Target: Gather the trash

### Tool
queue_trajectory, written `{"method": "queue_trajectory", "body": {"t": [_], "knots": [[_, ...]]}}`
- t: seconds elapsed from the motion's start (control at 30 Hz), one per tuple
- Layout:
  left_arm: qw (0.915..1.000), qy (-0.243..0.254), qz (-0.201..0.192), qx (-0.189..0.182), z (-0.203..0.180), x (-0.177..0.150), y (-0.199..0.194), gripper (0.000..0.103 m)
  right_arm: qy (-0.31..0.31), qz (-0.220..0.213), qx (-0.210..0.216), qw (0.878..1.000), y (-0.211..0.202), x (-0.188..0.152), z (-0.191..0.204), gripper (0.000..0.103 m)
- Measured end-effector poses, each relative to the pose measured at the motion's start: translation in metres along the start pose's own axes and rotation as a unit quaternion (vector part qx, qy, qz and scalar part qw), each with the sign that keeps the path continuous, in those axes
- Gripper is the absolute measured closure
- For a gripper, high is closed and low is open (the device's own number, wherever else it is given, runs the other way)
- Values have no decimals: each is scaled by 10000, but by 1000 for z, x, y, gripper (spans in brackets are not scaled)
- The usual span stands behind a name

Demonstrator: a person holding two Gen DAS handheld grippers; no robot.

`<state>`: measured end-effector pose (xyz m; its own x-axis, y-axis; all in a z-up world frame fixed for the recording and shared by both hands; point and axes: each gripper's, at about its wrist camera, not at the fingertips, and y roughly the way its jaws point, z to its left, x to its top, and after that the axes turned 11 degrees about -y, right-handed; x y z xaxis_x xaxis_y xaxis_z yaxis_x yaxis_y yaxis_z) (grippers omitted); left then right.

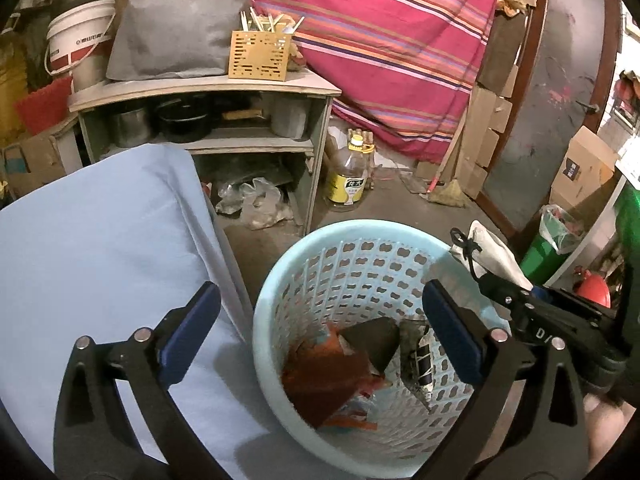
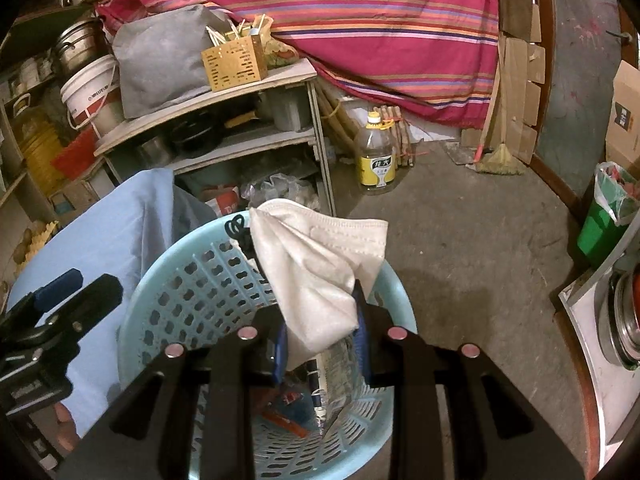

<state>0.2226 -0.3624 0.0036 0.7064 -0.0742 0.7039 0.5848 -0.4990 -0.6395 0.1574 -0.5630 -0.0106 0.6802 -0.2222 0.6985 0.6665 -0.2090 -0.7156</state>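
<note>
A light blue perforated basket [image 1: 352, 268] stands on the floor and holds red wrappers [image 1: 324, 376] and other scraps. My left gripper [image 1: 320, 320] is open and empty, its jaws spread over the basket's left rim. My right gripper [image 2: 320, 344] is shut on a crumpled white face mask [image 2: 316, 264] with a black ear loop, held above the basket [image 2: 180, 280]. The mask [image 1: 496, 252] and the right gripper [image 1: 520, 300] also show at the right of the left wrist view. The left gripper [image 2: 68, 292] shows at the left of the right wrist view.
A table with a light blue cloth [image 1: 100, 240] stands left of the basket. Behind are a grey shelf unit [image 1: 224, 92], a yellow-labelled bottle [image 2: 376, 156], a striped red cloth [image 2: 360, 20], a broom [image 2: 496, 160] and a green bin [image 2: 600, 228].
</note>
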Motion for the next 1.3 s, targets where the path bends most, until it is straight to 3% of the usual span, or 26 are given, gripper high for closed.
{"method": "queue_trajectory", "body": {"t": [0.33,0.37,0.43,0.47,0.67,0.87,1.03,1.3], "knots": [[9973,243,-471,508,14,0,-39,6,-205,8,80,9998,4,0,16,71],[9969,261,-502,550,16,-1,-43,6,-233,29,87,9997,6,0,19,68],[9958,304,-568,655,21,-4,-54,6,-290,73,103,9995,9,-1,25,40],[9953,321,-597,697,24,-7,-60,6,-337,114,97,9993,12,-2,30,34],[9919,252,-811,942,47,-21,-103,6,-419,168,94,9989,14,-7,43,24],[9852,258,-1123,1269,72,-43,-159,5,-542,-533,50,9971,-36,-18,66,12],[9813,178,-1252,1449,94,-69,-200,5,-783,-1166,-42,9901,-77,-28,98,11],[9642,-221,-1661,2057,134,-105,-260,5,-1185,-1755,-33,9773,-139,-74,146,4]]}}
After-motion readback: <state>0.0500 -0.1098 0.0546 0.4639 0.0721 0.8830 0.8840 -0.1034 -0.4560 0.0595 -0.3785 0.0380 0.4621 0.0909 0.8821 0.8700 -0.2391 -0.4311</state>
